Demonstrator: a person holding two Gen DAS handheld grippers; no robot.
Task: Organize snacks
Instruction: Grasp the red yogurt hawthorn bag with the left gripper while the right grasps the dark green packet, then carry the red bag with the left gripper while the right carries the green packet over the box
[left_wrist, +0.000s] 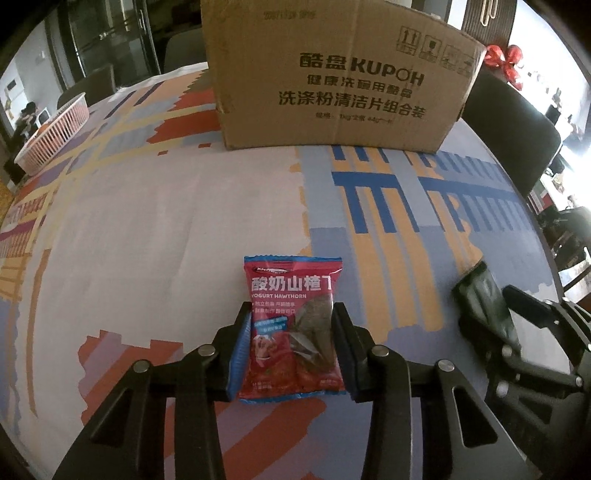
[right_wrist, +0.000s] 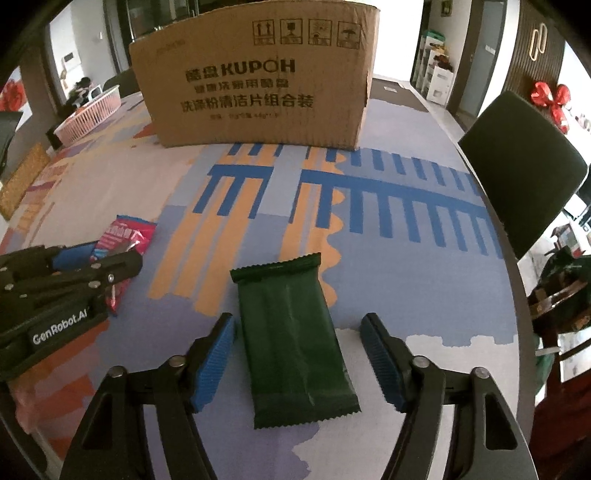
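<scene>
Both grippers are black linkage frames with triangular cut-outs and round silver pivot pins. Each finger ends in a ribbed blue pad (right_wrist: 216, 360). The left gripper (right_wrist: 94, 258), seen side-on, carries white "GenRobot.AI" lettering and small silver screws along its body.

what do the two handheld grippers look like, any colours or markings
Both the left gripper and the right gripper are black linkage frames with round silver pivot pins and ribbed blue finger pads. White "GenRobot.AI" lettering marks the left one's body. No sleeves or cables show.
</scene>
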